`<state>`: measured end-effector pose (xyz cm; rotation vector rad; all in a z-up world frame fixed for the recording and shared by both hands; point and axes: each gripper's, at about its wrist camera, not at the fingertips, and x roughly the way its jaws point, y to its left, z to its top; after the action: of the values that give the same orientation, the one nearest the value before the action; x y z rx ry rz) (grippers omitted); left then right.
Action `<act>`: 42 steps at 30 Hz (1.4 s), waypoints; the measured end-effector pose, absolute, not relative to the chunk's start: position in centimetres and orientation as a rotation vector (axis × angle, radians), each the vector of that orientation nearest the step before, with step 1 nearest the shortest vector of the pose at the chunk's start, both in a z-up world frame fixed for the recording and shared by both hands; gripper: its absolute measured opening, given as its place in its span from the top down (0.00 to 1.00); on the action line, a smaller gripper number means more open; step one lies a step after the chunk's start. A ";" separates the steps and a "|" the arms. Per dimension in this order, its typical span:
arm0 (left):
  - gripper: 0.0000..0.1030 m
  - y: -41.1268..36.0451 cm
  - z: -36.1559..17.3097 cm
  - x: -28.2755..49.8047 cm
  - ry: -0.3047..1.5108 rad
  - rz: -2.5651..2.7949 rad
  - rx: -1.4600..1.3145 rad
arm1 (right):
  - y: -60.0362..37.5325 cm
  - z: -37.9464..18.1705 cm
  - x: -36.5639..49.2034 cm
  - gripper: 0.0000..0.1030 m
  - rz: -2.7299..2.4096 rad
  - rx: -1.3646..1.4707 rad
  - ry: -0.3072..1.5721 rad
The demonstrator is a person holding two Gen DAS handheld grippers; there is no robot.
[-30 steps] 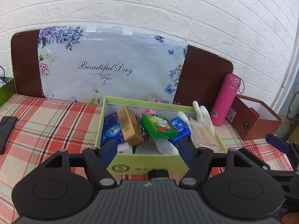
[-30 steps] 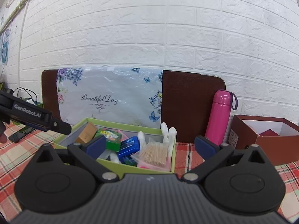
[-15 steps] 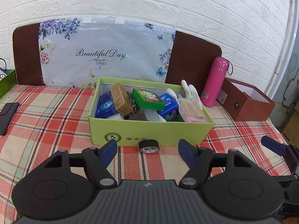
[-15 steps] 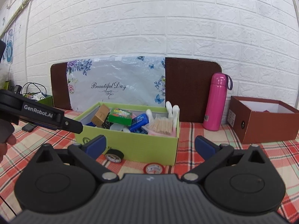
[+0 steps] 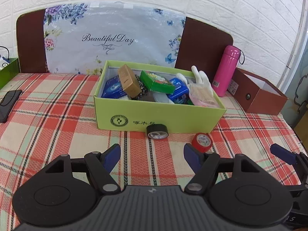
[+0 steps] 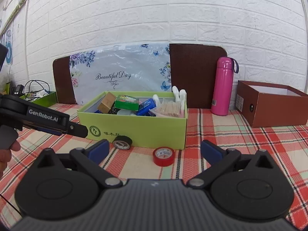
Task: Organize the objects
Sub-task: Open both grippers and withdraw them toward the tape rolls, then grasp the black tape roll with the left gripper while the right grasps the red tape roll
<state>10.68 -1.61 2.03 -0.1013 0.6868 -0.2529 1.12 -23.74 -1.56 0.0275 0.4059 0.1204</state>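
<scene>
A pink thermos is standing upright against the white brick wall, just left of an open brown cardboard box that is sitting on the plaid-clothed counter. A brown board is leaning on the wall behind them, with a floral "Beautiful Day" plastic bag lying across its front. A black phone is resting flat near the counter's left edge, and a small green tray holding cables is sitting at the far left.

Lime-green box, black tape roll, red tape roll, red-plaid cloth.
</scene>
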 end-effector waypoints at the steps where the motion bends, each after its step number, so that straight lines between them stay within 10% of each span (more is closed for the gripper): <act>1: 0.27 -1.5 1.8 10.7 0.691 -0.252 -0.103 | -23.7 -1.7 1.1 0.00 0.122 0.029 0.410; 26: 0.27 -6.0 -4.9 20.6 0.680 -0.254 -0.196 | -24.2 -6.5 2.0 0.00 0.109 0.069 0.531; 30: 0.56 -5.3 -5.7 21.5 0.725 -0.270 -0.209 | -24.4 -7.1 3.0 0.01 0.090 0.058 0.540; 42: 0.56 -1.3 -4.9 16.0 0.719 -0.328 -0.182 | -23.5 -9.3 11.9 0.28 0.093 -0.057 0.622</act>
<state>15.96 -1.26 -4.89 -0.1824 0.7188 -0.3278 11.91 -23.52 -9.32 -0.0571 0.6220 0.0930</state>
